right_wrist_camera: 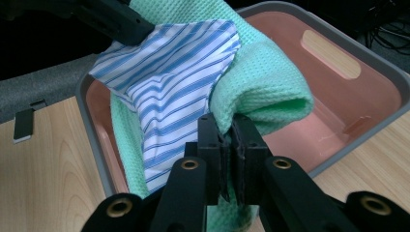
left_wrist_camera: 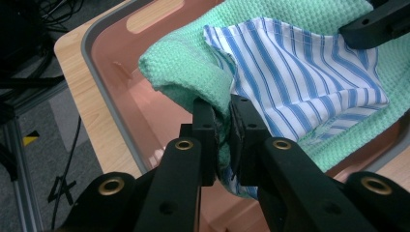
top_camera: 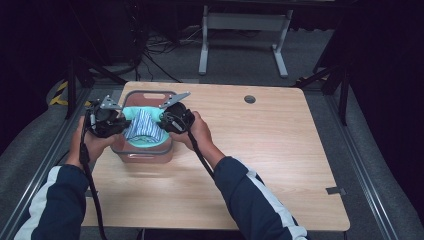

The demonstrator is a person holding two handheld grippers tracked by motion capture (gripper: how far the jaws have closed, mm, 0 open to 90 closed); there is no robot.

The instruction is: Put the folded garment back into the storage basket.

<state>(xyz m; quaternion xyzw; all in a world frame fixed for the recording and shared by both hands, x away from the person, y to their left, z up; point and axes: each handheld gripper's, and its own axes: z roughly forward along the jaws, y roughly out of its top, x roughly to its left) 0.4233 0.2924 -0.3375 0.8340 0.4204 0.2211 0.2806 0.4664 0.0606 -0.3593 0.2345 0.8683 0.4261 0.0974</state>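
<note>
Centrally over a pink bin (top_camera: 145,156) on the wooden table (top_camera: 260,150), a mint waffle-weave towel (left_wrist_camera: 309,19) with a blue-and-white striped cloth (left_wrist_camera: 300,82) on top hangs pinched at opposite edges between the closed jaws of the left gripper (left_wrist_camera: 223,135) and right gripper (right_wrist_camera: 227,145).

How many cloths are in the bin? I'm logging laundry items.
2. A green waffle-weave cloth drapes in the pink plastic bin, pinched by both claws; a blue-and-white striped cloth lies on top of it. More could be hidden beneath.
</note>
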